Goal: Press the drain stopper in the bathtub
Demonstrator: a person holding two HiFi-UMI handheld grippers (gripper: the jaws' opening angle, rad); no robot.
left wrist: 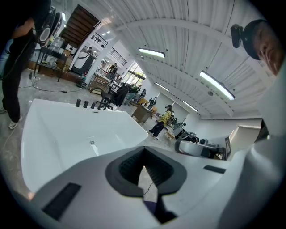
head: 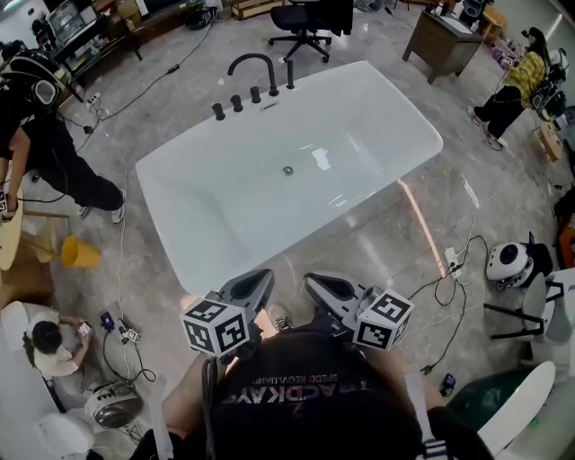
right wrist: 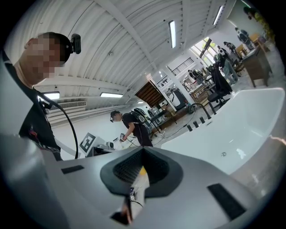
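A white freestanding bathtub [head: 413, 121] fills the middle of the head view. Its small round metal drain stopper [head: 288, 170] sits on the tub floor, below a black faucet [head: 254, 66] and knobs on the far rim. Both grippers hover outside the near rim, close to my chest and well short of the stopper. The left gripper [head: 260, 280] and the right gripper [head: 315, 282] are shut on nothing. The left gripper view shows the tub [left wrist: 53, 129] and stopper [left wrist: 92, 142] beyond the left gripper [left wrist: 144, 153]. In the right gripper view the stopper [right wrist: 223, 154] lies far right of the right gripper [right wrist: 143, 152].
A person in black [head: 54, 153] stands left of the tub, and another [head: 49, 346] sits lower left. A yellow cone [head: 79, 254], floor cables [head: 449, 287] and a white helmet [head: 509, 263] lie around. An office chair [head: 301, 27] and desk [head: 440, 40] stand behind.
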